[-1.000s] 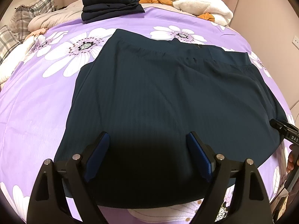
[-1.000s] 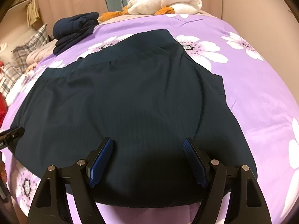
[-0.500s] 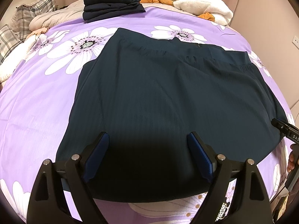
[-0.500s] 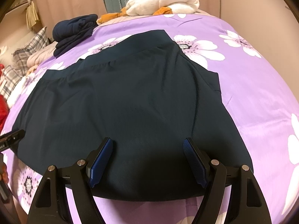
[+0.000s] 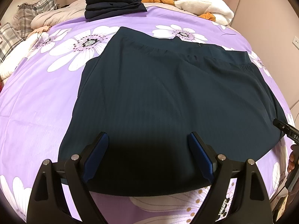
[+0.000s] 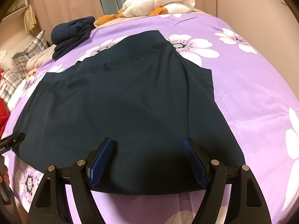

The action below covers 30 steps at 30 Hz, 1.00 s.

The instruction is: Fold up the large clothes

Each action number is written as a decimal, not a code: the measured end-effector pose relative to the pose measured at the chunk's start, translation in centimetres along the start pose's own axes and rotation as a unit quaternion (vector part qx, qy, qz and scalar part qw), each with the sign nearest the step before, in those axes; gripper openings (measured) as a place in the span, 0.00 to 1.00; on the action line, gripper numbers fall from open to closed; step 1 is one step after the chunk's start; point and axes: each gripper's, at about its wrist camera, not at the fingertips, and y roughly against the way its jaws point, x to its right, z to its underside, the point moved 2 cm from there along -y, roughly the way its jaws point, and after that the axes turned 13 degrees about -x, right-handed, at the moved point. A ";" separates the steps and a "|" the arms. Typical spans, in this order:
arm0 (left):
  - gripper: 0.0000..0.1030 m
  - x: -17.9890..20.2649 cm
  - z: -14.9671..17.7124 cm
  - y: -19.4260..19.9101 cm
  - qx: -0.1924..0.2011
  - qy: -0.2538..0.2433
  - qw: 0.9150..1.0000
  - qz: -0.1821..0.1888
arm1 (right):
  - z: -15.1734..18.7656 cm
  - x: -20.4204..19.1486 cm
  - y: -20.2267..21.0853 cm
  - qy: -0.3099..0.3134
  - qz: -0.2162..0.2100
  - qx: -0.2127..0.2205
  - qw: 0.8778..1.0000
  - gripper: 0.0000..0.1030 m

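Still | left gripper [image 5: 148, 154], right gripper [image 6: 148, 158]: jaws apart, unmoved over skirt [image 5: 168, 102] hem | nothing gripped | fold not begun

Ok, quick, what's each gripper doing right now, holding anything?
Left gripper: open, holding nothing, above the dark garment.
Right gripper: open, holding nothing, above it too.
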 end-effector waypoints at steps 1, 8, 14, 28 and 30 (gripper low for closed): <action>0.85 0.0 0.1 0.0 0.000 0.001 1.000 0.000 | 0.0 0.0 0.0 -0.001 0.000 0.000 1.000 0.75; 0.85 -0.6 0.5 0.4 -0.004 0.003 1.000 0.001 | 0.3 0.4 0.2 -0.004 -0.004 0.003 1.000 0.75; 0.85 -0.9 0.6 0.6 -0.007 0.010 1.000 0.003 | 0.7 0.6 0.4 -0.009 -0.008 0.006 1.000 0.75; 0.86 -0.8 0.7 0.7 -0.018 0.028 0.999 -0.006 | 1.1 0.8 0.6 -0.012 -0.003 0.011 1.000 0.75; 0.86 -0.9 0.6 0.6 -0.021 0.030 0.999 -0.007 | 1.1 0.9 0.6 -0.011 -0.006 0.012 1.000 0.76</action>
